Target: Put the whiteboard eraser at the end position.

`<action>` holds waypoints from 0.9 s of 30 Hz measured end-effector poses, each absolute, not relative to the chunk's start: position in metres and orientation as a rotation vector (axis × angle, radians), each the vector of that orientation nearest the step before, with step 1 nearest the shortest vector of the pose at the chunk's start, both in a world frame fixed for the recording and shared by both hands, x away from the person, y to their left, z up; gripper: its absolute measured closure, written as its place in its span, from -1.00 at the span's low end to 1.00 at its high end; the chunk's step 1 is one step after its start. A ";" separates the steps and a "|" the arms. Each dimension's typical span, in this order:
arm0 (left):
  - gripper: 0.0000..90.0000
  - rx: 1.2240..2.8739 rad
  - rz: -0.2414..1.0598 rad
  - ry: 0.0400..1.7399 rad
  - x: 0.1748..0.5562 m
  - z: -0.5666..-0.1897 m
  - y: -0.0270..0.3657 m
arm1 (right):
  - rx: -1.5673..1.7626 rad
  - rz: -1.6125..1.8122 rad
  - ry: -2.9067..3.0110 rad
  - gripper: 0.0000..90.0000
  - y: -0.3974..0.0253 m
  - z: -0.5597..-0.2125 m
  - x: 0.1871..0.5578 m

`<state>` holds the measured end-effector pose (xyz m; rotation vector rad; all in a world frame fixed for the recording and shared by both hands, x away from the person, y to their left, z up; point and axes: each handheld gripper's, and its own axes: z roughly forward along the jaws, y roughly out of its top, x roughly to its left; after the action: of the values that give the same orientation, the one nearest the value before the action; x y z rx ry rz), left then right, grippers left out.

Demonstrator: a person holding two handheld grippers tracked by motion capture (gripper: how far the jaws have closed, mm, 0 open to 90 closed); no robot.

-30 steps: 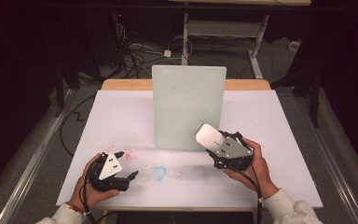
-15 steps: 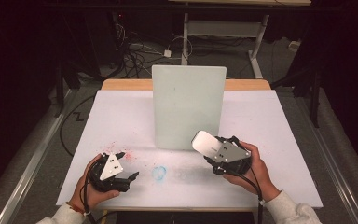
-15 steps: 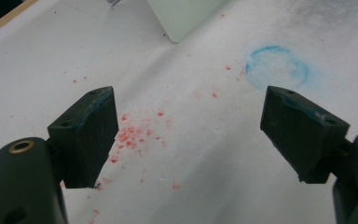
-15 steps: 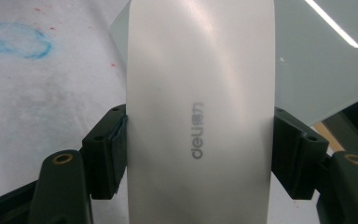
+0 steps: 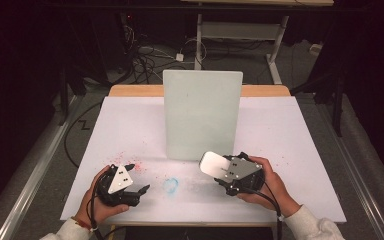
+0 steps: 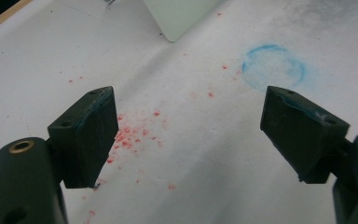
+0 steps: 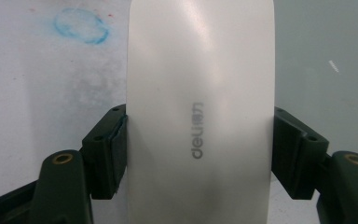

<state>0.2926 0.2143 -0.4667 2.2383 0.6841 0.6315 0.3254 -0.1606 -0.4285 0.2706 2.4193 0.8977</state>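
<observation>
White paper covers the bench (image 5: 290, 130), with a pale green board (image 5: 202, 115) standing upright near the middle and a dark room full of cables behind; pretty bare setup otherwise.

So the right gripper (image 5: 215, 167) has its fingers pinching a smooth white mouse (image 5: 213, 163) by its two long sides, held up off the paper just in front of the board's bottom edge; the right gripper view shows the mouse (image 7: 199, 107) with a grey "deli" logo on its shell and the pads touching only the side edges. Left gripper (image 5: 141, 190) sits low near the front left of the bench, fingers spread wide with nothing between them, pointing over some red crumbs (image 6: 130, 135) towards a smudgy blue ring (image 6: 273, 66) drawn on the paper.

What worries me: that shell looks glossy and curved, and the grip is only on narrow edges, so I'd guess any tilt or slackening lets it slide out nose-first and smack the paper; it's also close to the board, so a swing forward could knock the board over; and if it's meant to land on the blue ring (image 5: 170, 185), setting it down too fast might smear the chalky stuff all over its underside.
</observation>
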 end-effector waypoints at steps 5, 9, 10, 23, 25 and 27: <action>-0.59 2.248 0.630 0.675 0.293 -0.467 0.212 | 0.244 0.875 2.474 -0.32 -0.159 -0.432 0.326; -0.59 2.252 0.634 0.669 0.292 -0.467 0.212 | 0.223 0.860 2.498 -0.32 -0.155 -0.433 0.324; -0.59 2.253 0.635 0.668 0.291 -0.466 0.212 | 0.217 0.853 2.505 -0.32 -0.154 -0.433 0.324; -0.58 2.257 0.634 0.668 0.292 -0.467 0.211 | 0.151 0.809 2.644 -0.32 -0.139 -0.438 0.332; -0.58 2.258 0.632 0.667 0.291 -0.467 0.211 | 0.128 0.778 2.664 -0.32 -0.136 -0.440 0.333; -0.58 2.258 0.633 0.668 0.292 -0.468 0.211 | 0.107 0.765 2.679 -0.32 -0.132 -0.442 0.334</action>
<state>0.2916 0.2105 -0.4676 2.2581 0.6679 0.6327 0.3341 -0.1315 -0.4420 0.1066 2.6786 0.7652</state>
